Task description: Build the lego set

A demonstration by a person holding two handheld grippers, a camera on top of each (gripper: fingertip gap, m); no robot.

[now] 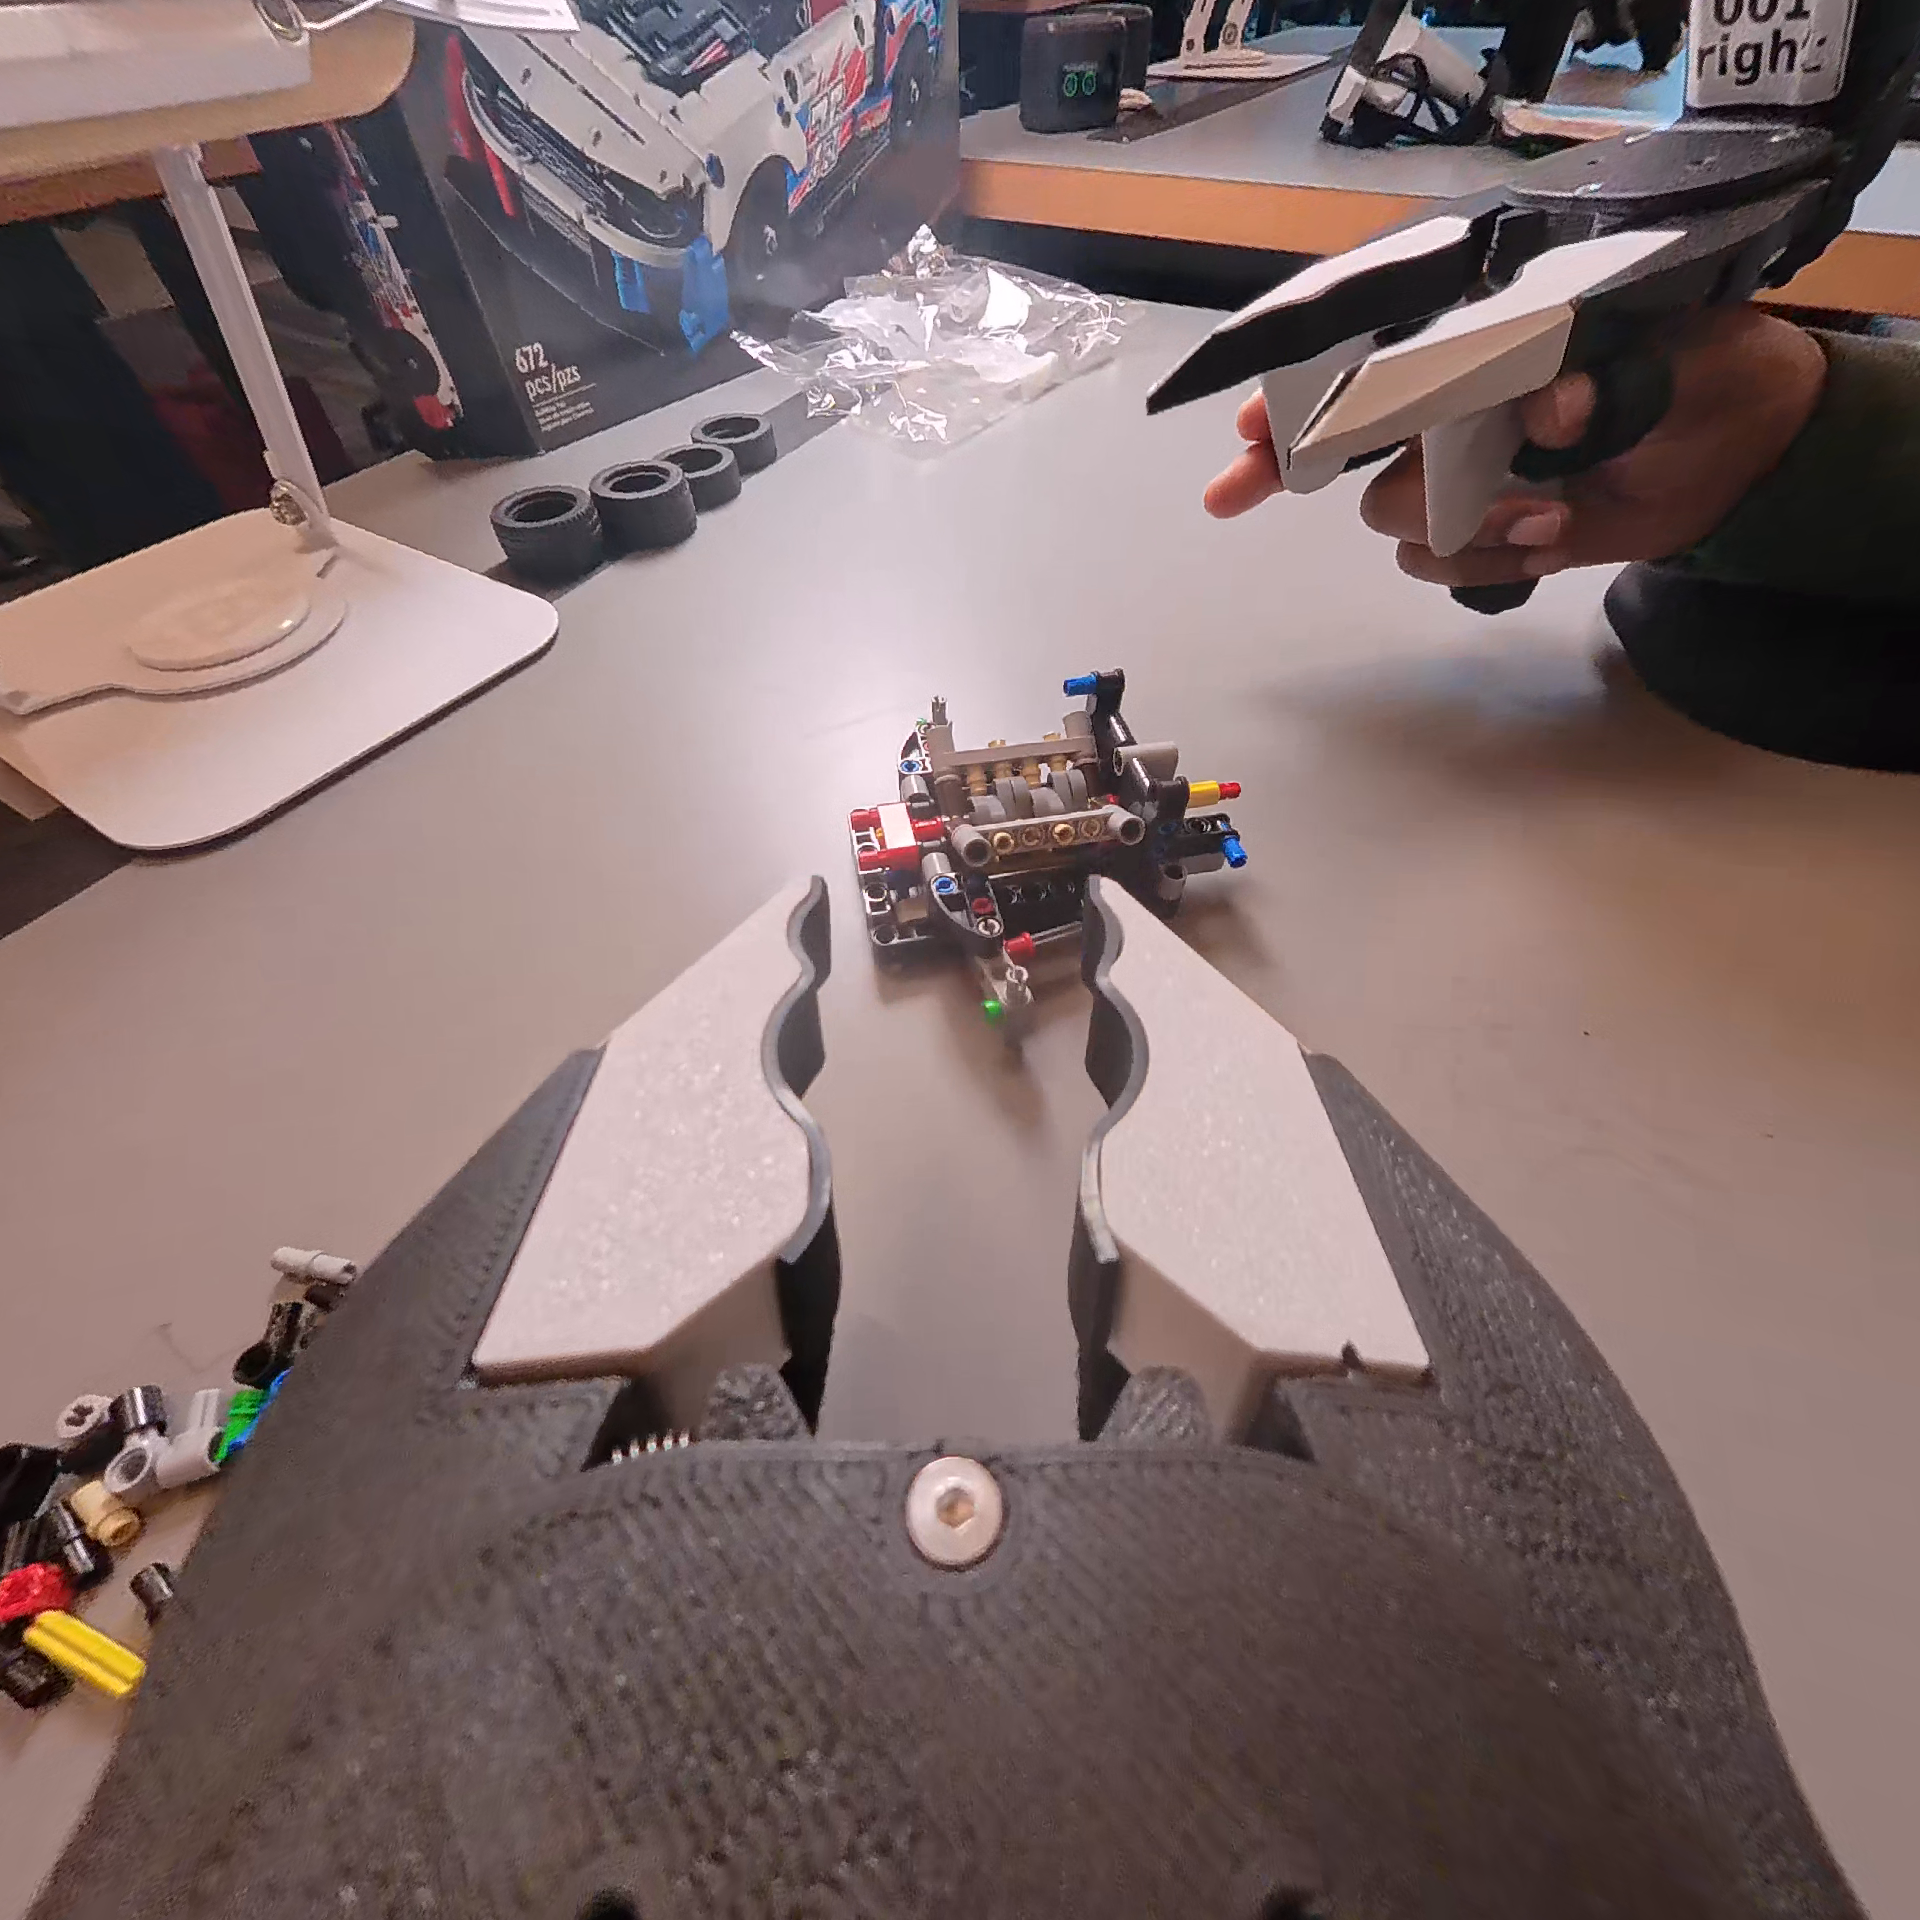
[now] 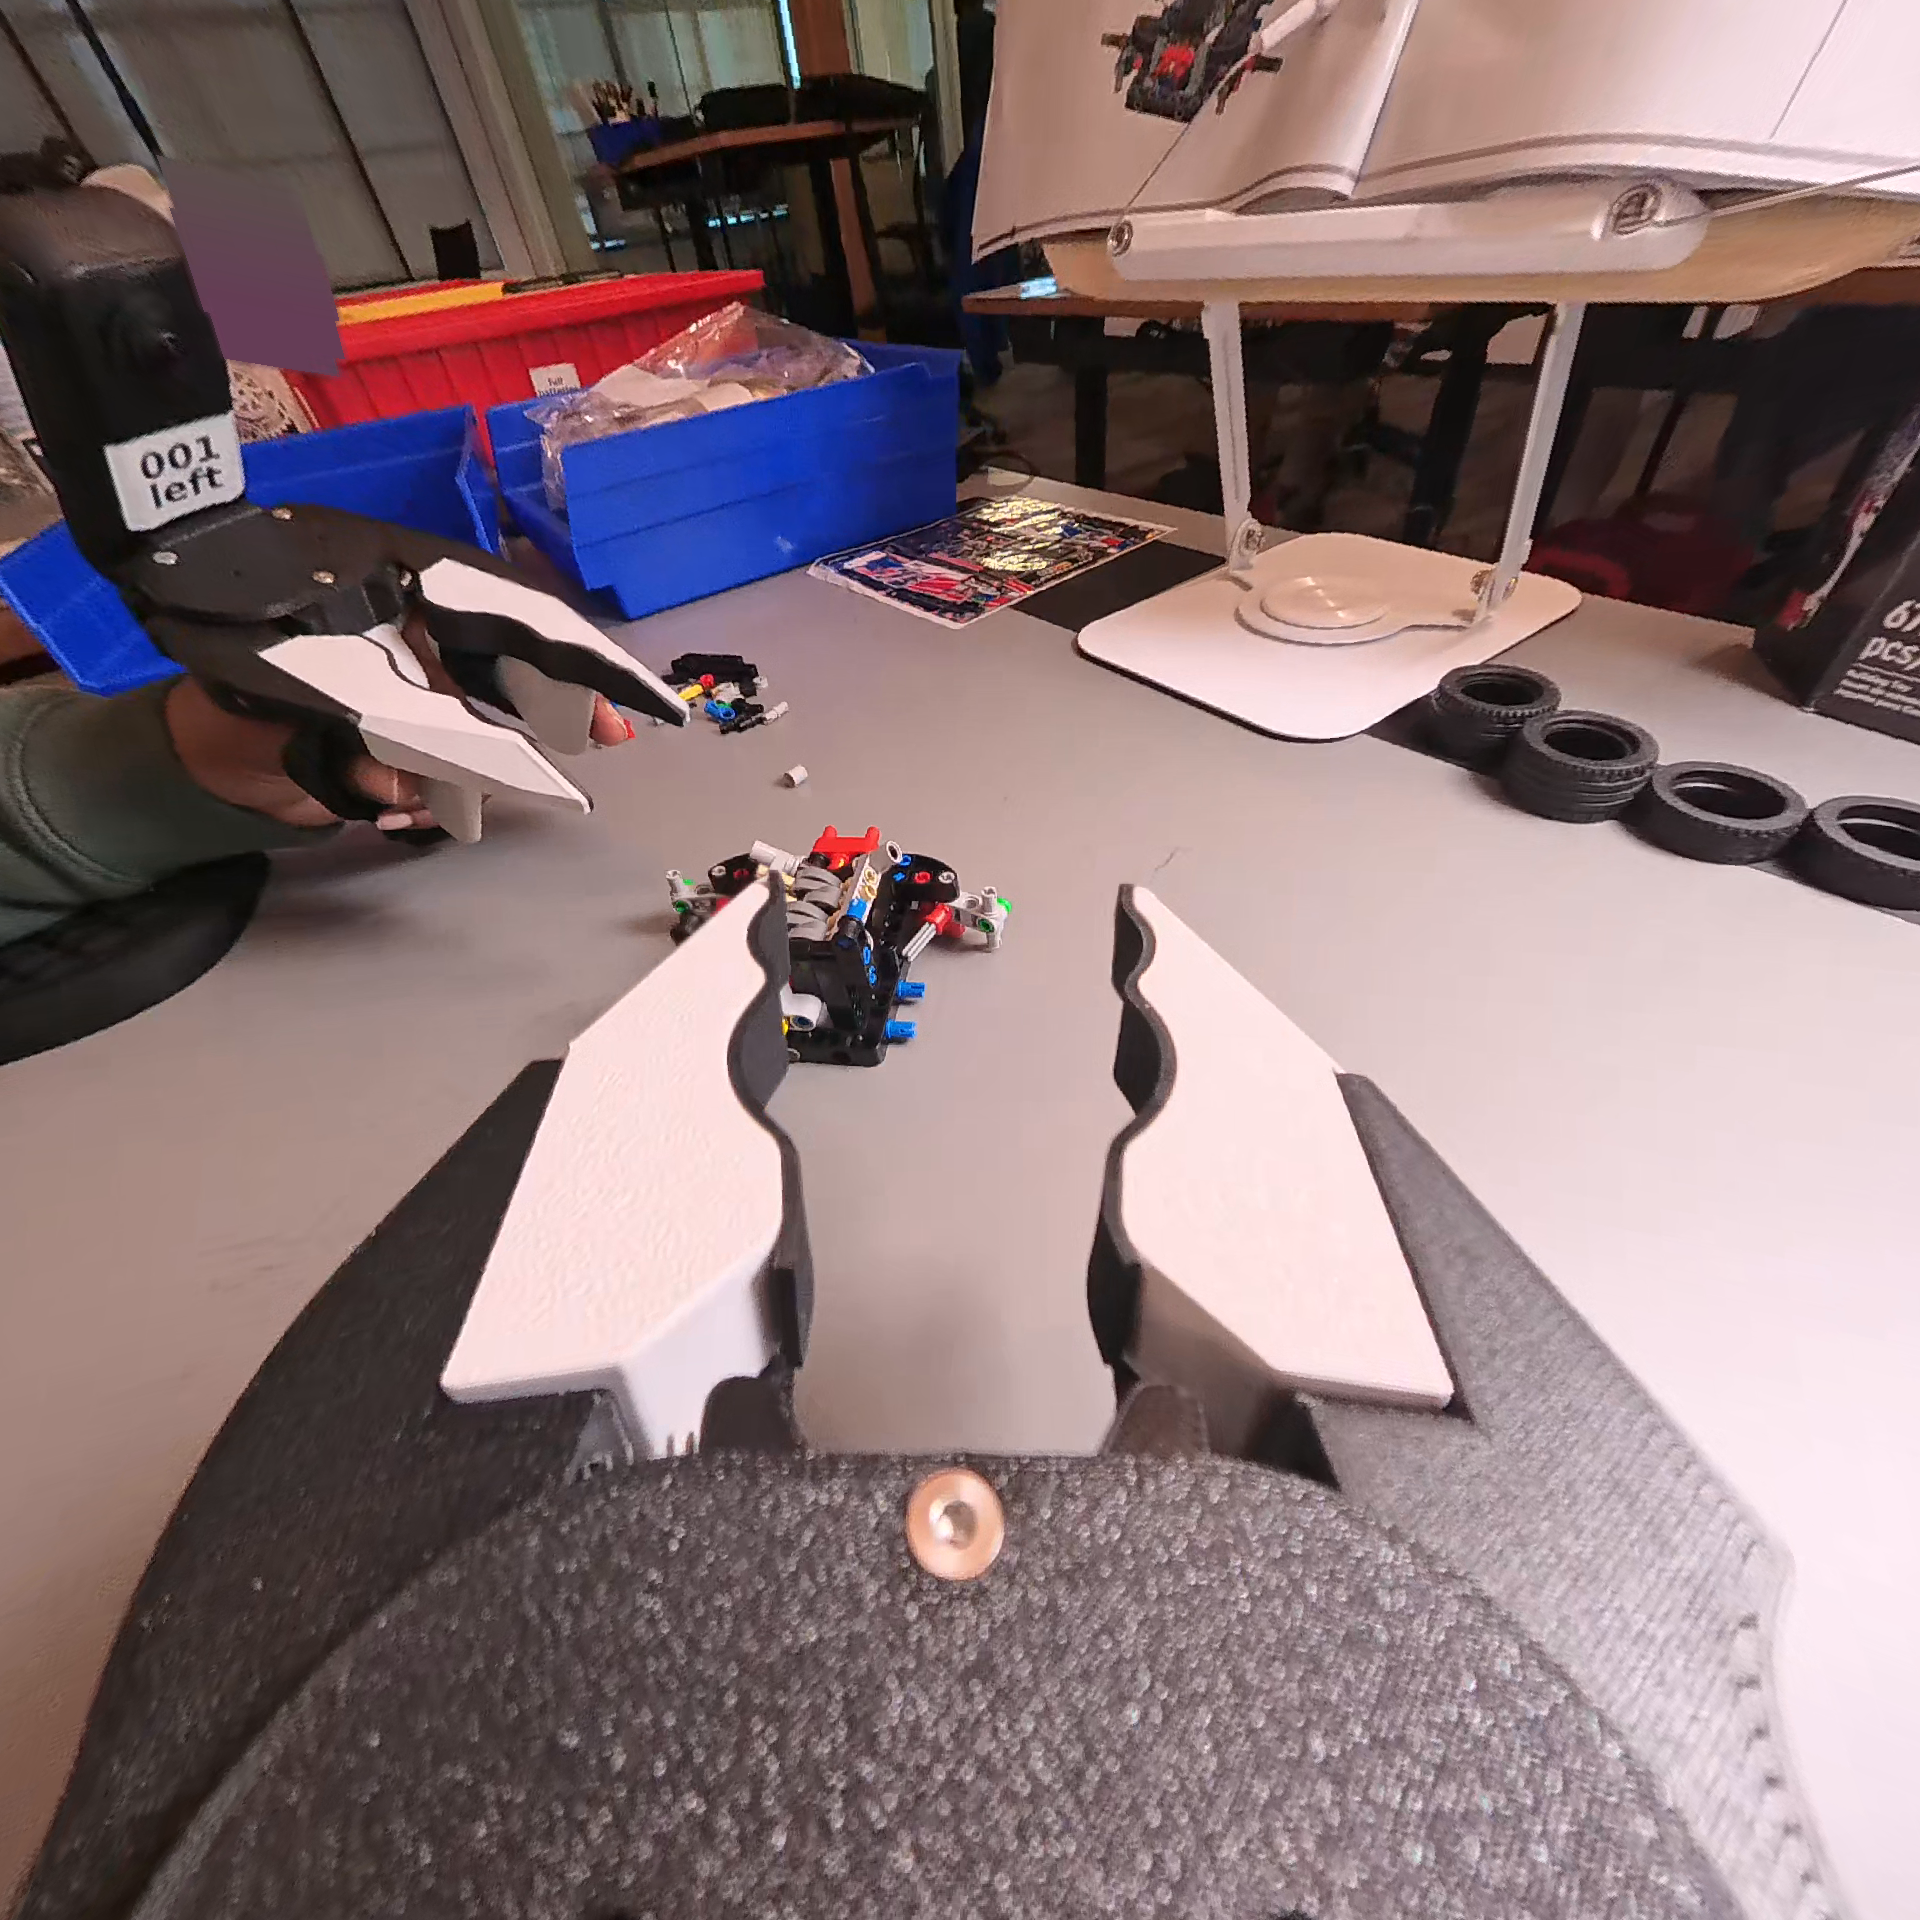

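**Grey worktop, both tongs empty above the build**

Workshop room, grey worktop (image 2: 1351, 1039), more desks behind. Part-built lego chassis (image 1: 1039, 831) out in the middle of the worktop, well away from every edge, touched by nothing.

Left gripper (image 1: 956, 935): jaws wide apart, holding nothing, tips just short of the chassis, right-hand tip overlapping its near side in the left wrist view. No contact visible. Seen from the side in the right wrist view (image 2: 634, 758), held off the worktop in a hand.

Right gripper (image 2: 951, 914): jaws wide apart, empty, pointed at the chassis; left-hand finger covers part of it in that view. In the left wrist view (image 1: 1226, 426), raised above the worktop, tips apart.

Loose small parts (image 2: 727, 691) past the chassis, toward the blue bins (image 2: 727, 488). Four black tyres (image 1: 634, 488) in a row beside the white stand (image 1: 260, 665) carrying the open instruction booklet (image 2: 1351, 94).

Writing: white printed tag on each gripper body; printed lego box (image 1: 675, 208) with a car picture at the far edge; sticker sheet (image 2: 987, 561) near the bins. Crumpled clear bag (image 1: 935, 343) by the box.
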